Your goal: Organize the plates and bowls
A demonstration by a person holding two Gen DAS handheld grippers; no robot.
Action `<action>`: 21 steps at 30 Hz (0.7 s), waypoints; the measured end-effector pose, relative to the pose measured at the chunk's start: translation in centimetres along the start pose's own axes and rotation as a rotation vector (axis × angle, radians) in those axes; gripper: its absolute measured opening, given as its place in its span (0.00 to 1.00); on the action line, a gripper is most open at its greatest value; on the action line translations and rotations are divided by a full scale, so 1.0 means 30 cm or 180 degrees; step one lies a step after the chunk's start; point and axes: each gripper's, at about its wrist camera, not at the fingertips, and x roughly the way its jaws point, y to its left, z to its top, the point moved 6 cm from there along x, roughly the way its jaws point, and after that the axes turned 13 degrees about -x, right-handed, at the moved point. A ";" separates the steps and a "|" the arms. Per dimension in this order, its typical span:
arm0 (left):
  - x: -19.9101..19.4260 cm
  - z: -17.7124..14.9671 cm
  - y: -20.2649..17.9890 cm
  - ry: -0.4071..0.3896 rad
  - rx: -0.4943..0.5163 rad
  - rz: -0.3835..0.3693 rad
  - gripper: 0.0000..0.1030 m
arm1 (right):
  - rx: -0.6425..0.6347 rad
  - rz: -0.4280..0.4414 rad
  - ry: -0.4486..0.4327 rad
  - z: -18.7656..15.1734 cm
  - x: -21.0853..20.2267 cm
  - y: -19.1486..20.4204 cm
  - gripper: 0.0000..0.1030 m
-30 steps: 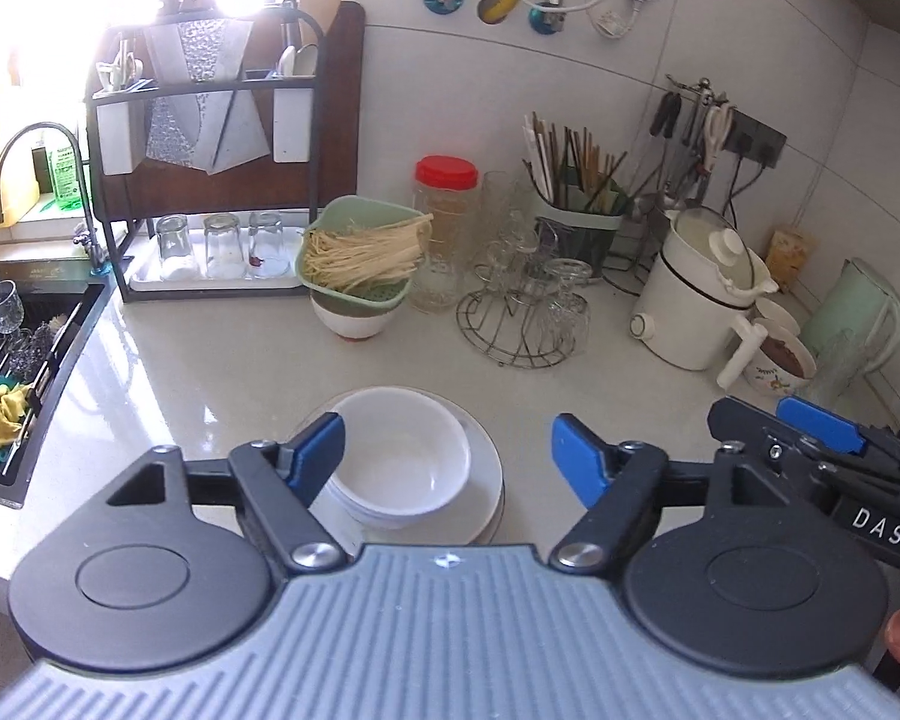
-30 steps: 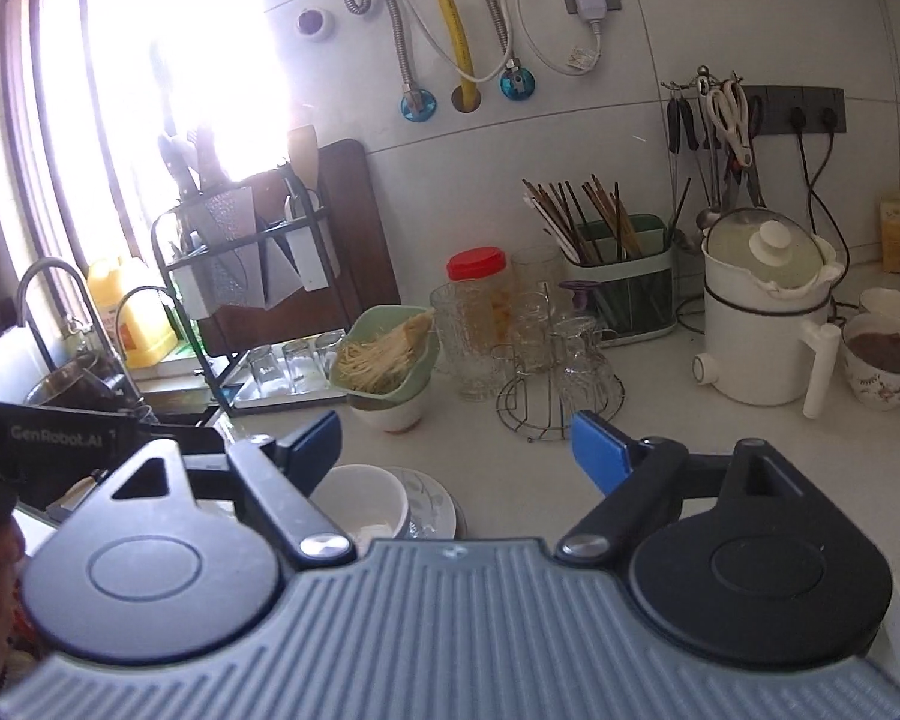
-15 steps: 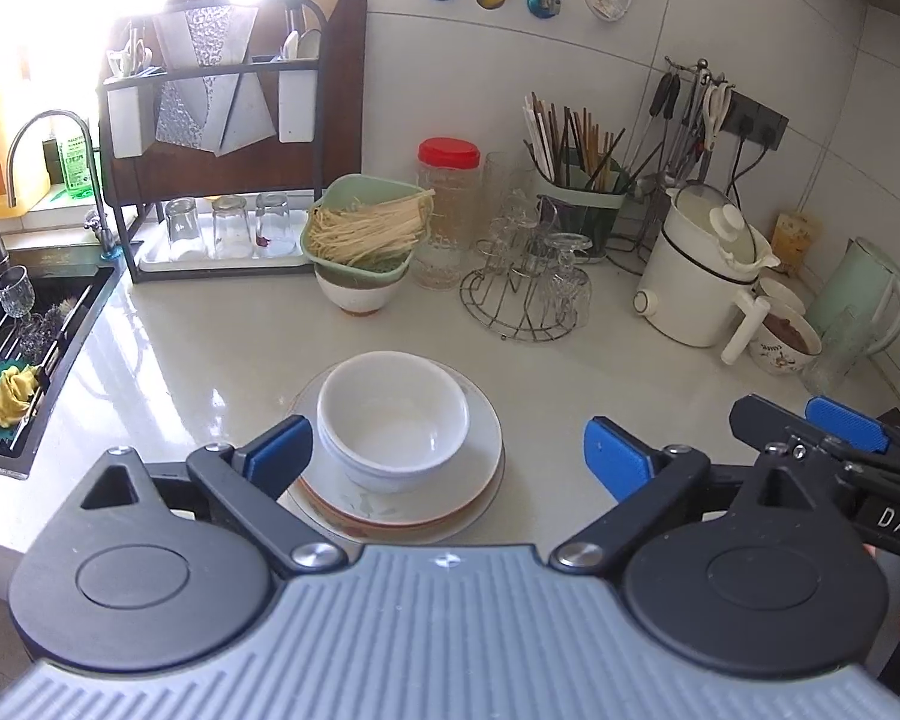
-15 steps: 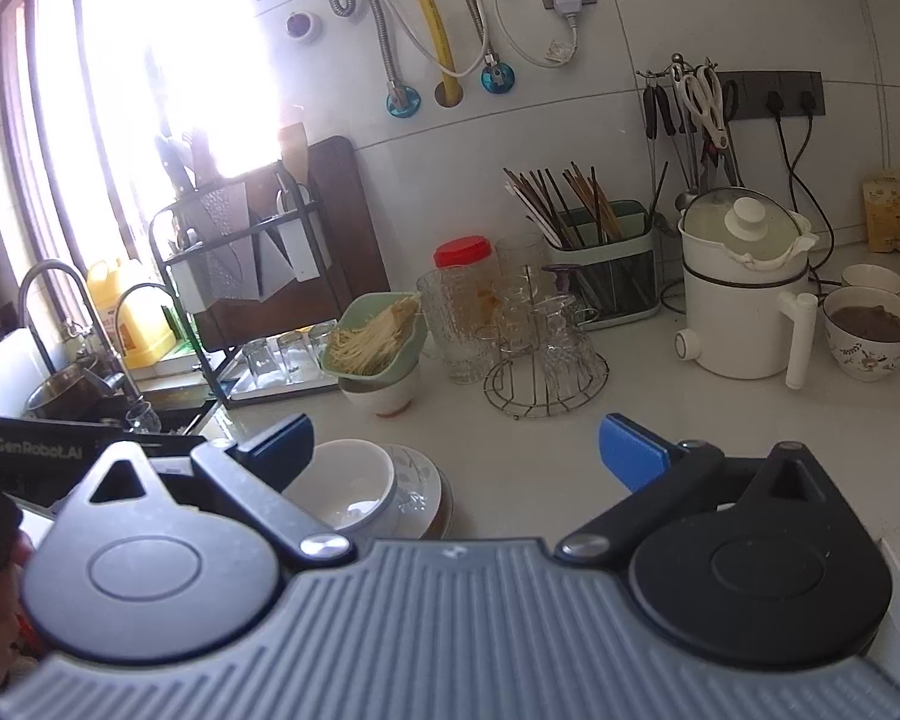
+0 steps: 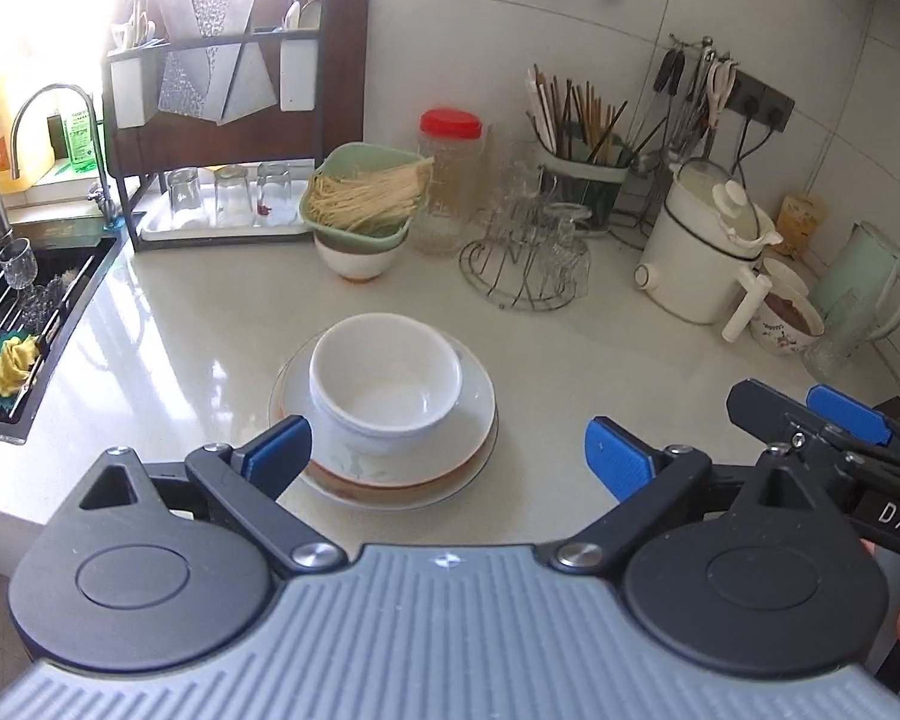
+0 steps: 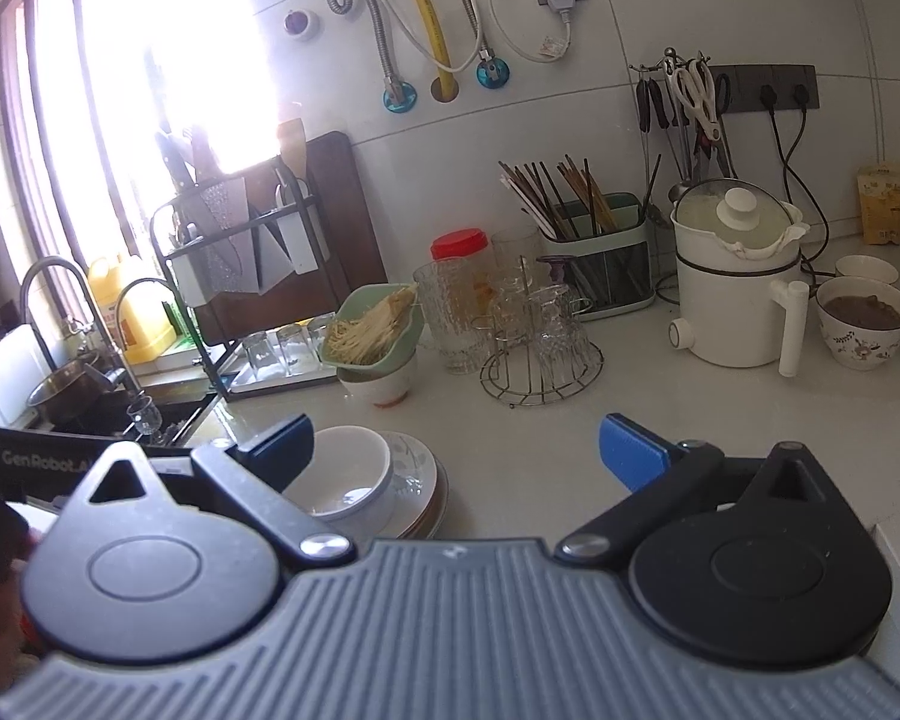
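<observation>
A white bowl (image 5: 385,384) sits on a stack of plates (image 5: 477,414) in the middle of the pale worktop (image 5: 168,330). The left tool (image 5: 447,459) hangs just in front of the stack, spread wide and holding nothing. The right tool (image 6: 456,450) is likewise wide open and empty (the stack lies by its left finger). Behind stand a green basket of noodles (image 5: 363,198) and a red-lidded jar (image 5: 450,180).
</observation>
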 end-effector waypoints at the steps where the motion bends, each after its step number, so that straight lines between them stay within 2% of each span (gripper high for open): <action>1: 0.000 -0.003 0.004 -0.0008 -0.0006 0.0029 0.97 | -0.0002 0.0004 0.0011 -0.003 0.001 0.001 1.00; 5: -0.001 -0.011 0.016 -0.0001 -0.0062 0.0051 0.97 | -0.0023 -0.0011 0.0144 -0.028 0.022 -0.006 1.00; 21: 0.016 -0.004 0.007 -0.0026 0.0004 0.0095 0.97 | -0.0011 -0.0067 0.0097 -0.031 0.019 -0.009 1.00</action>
